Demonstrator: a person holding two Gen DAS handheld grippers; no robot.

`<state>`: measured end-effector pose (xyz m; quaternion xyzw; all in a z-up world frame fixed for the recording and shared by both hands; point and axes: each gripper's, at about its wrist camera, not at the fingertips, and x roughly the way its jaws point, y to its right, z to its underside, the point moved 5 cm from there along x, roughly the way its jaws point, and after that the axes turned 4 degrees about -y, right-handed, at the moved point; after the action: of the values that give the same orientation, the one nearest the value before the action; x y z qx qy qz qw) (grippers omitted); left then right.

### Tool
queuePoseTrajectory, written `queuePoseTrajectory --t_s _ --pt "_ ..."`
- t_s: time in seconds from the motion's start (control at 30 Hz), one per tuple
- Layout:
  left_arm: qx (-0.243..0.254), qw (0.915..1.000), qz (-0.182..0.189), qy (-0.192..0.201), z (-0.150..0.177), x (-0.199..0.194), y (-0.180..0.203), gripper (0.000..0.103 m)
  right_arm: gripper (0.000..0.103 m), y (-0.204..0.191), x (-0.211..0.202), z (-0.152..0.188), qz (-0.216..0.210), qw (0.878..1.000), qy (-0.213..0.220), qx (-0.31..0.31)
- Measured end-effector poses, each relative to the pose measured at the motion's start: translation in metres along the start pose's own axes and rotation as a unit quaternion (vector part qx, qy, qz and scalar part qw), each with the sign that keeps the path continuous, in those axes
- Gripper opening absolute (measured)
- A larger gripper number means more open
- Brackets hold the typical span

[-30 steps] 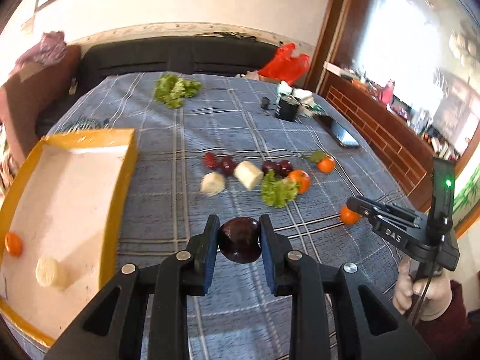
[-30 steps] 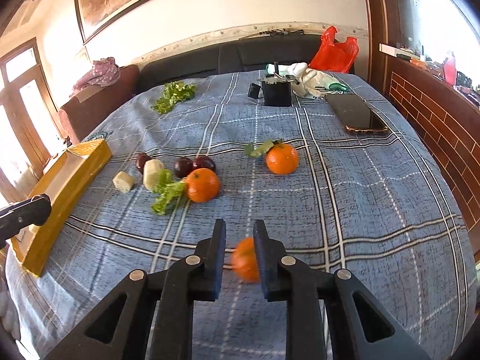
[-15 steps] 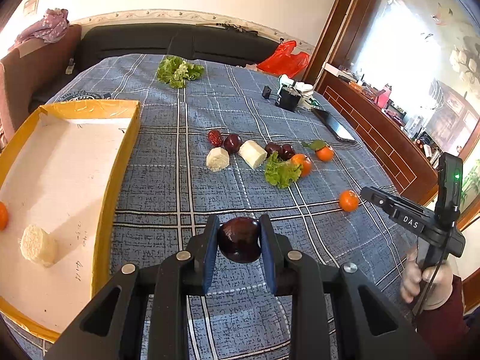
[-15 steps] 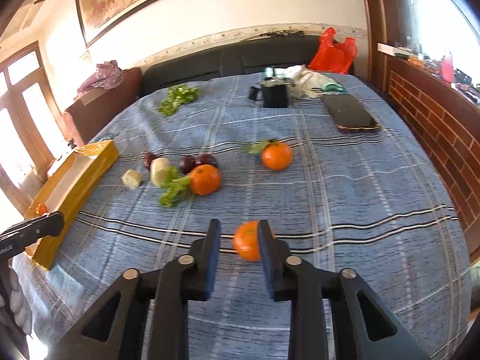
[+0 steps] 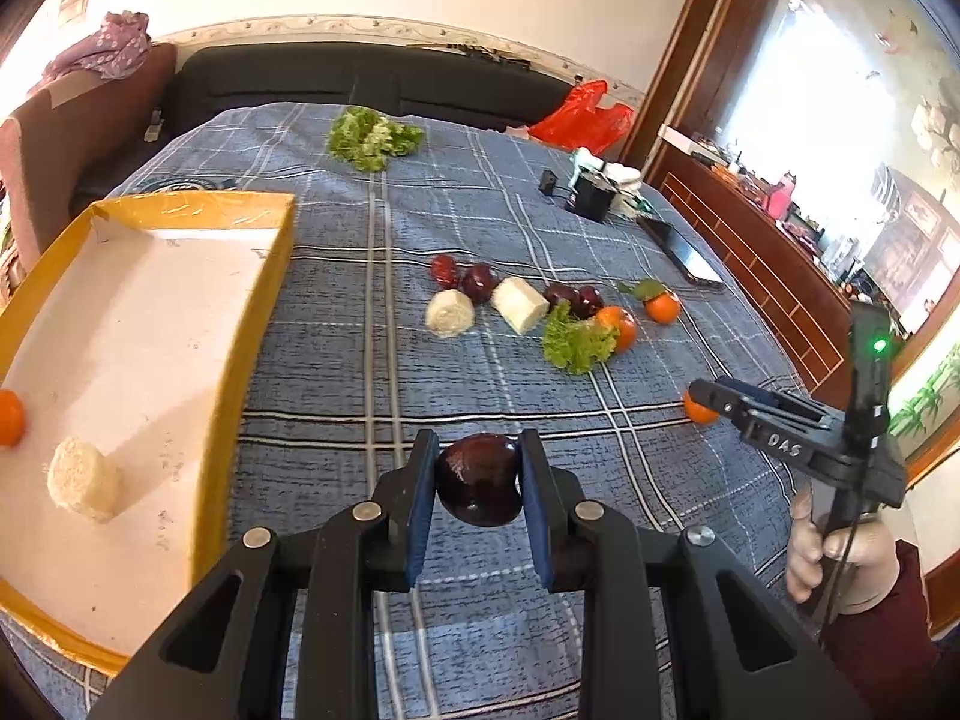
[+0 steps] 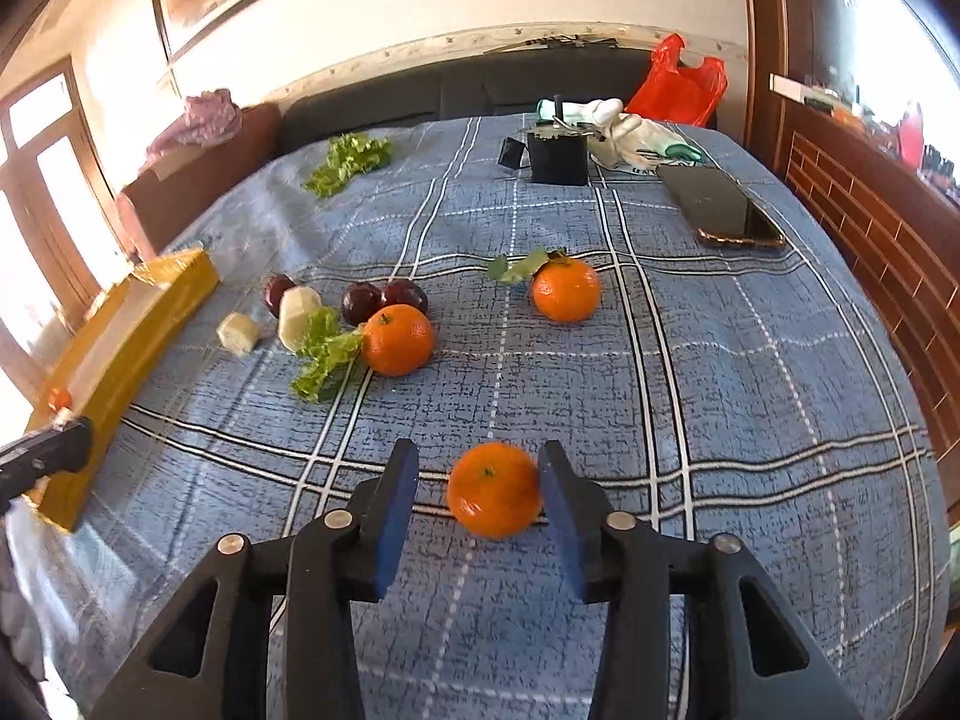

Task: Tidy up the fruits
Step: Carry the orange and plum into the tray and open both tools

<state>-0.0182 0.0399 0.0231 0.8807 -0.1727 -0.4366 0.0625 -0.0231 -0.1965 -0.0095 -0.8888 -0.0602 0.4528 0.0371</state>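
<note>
My left gripper point(image 5: 478, 480) is shut on a dark plum point(image 5: 478, 487), held above the cloth just right of the yellow box point(image 5: 252, 330). The box holds an orange point(image 5: 11, 417) and a pale round piece point(image 5: 84, 483). My right gripper point(image 6: 480, 495) is open, its fingers either side of an orange point(image 6: 493, 498) lying on the cloth; the orange touches the right finger, with a gap to the left finger. Two more oranges point(image 6: 397, 339) point(image 6: 566, 290), plums point(image 6: 384, 300), pale pieces point(image 6: 297, 315) and a lettuce leaf point(image 6: 324, 354) lie mid-table.
A lettuce bunch point(image 5: 372, 138) lies at the far side. A black cup point(image 6: 558, 156), white gloves point(image 6: 630, 132), a phone point(image 6: 720, 207) and a red bag point(image 6: 678, 84) are at the far right. The table edge drops off on the right, by a wooden sideboard point(image 6: 870, 228).
My right gripper's jaws have opened wider around the orange on the cloth. My left gripper, still holding the plum, has shifted a little right, away from the box.
</note>
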Motion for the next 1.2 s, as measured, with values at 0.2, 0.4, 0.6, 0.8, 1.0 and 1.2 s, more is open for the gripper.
queuePoseTrajectory --t_s 0.2,0.4,0.6,0.8,1.0,1.2 --pt "-0.034 0.9990 -0.017 0.022 0.000 -0.028 -0.035 0.026 0.037 0.006 0.007 0.004 0.008 1.000 -0.017 0.018" --pt "-0.079 0.9932 -0.066 0.055 -0.002 -0.068 -0.089 0.026 0.038 -0.036 -0.023 -0.011 -0.026 1.000 0.011 -0.009" --pt "-0.125 0.9784 -0.150 0.068 0.003 -0.091 -0.151 0.026 0.038 -0.145 -0.038 -0.028 -0.108 0.989 0.023 -0.094" --pt "-0.178 0.9652 -0.183 0.058 0.015 -0.098 -0.205 0.026 0.039 -0.261 -0.031 -0.025 -0.187 0.967 0.002 -0.171" --pt "-0.198 0.9616 -0.188 0.031 0.020 -0.084 -0.235 0.026 0.039 -0.352 -0.005 0.000 -0.206 0.946 -0.031 -0.247" --pt "-0.199 0.9634 -0.180 0.014 0.022 -0.072 -0.237 0.026 0.039 -0.383 0.025 0.023 -0.197 0.938 -0.070 -0.276"
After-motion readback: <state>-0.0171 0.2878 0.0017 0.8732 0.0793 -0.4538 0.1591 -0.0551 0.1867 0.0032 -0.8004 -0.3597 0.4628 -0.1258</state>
